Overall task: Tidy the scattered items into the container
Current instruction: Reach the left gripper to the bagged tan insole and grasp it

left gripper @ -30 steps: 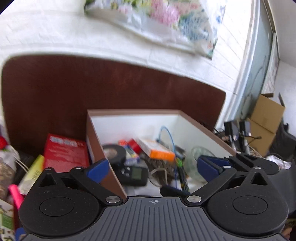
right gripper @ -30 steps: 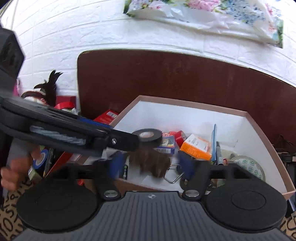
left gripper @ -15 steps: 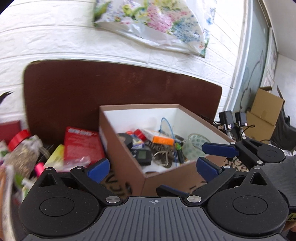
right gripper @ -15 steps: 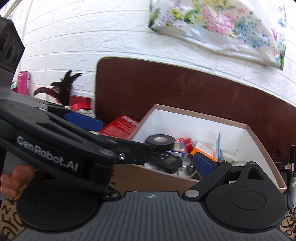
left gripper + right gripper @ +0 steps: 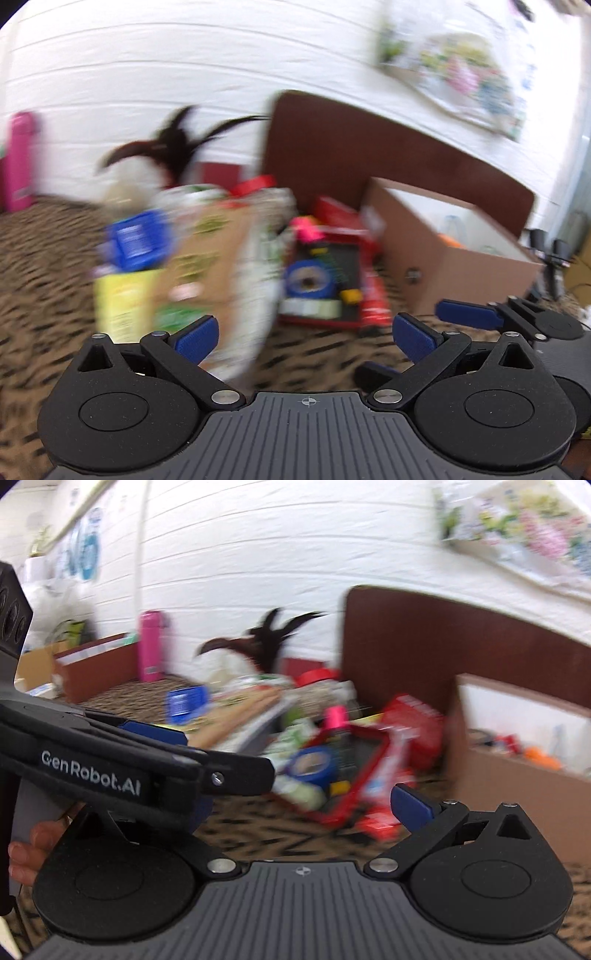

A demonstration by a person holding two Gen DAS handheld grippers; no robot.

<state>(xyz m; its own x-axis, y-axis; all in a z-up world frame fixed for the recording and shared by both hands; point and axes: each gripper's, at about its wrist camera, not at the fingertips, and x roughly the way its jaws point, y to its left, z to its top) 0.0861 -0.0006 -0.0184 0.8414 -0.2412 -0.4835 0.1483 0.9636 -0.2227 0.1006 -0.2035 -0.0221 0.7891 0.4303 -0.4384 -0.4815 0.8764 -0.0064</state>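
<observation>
The brown cardboard box (image 5: pixel 454 258) with a white inside stands at the right on the patterned cloth; it also shows in the right wrist view (image 5: pixel 517 771) with several small items inside. A blurred pile of loose items lies to its left: a blue tape roll (image 5: pixel 308 282) on a red-edged tray (image 5: pixel 365 291), a pink marker (image 5: pixel 306 230), a blue box (image 5: pixel 135 240), a yellow packet (image 5: pixel 122 306). My left gripper (image 5: pixel 304 334) is open and empty, facing the pile. My right gripper (image 5: pixel 303 805) is open and empty; the left gripper's body (image 5: pixel 129 771) crosses its left side.
A dark brown board (image 5: pixel 369 155) leans on the white brick wall behind the box. A pink bottle (image 5: pixel 149 646) and a second brown box (image 5: pixel 96 664) stand far left. Dark feathers (image 5: pixel 173 144) stick up behind the pile. Chargers (image 5: pixel 550 251) lie right of the box.
Both grippers have pulled back from over the box and swung left toward the pile of loose items. Both stay open and empty. The views are motion-blurred now.
</observation>
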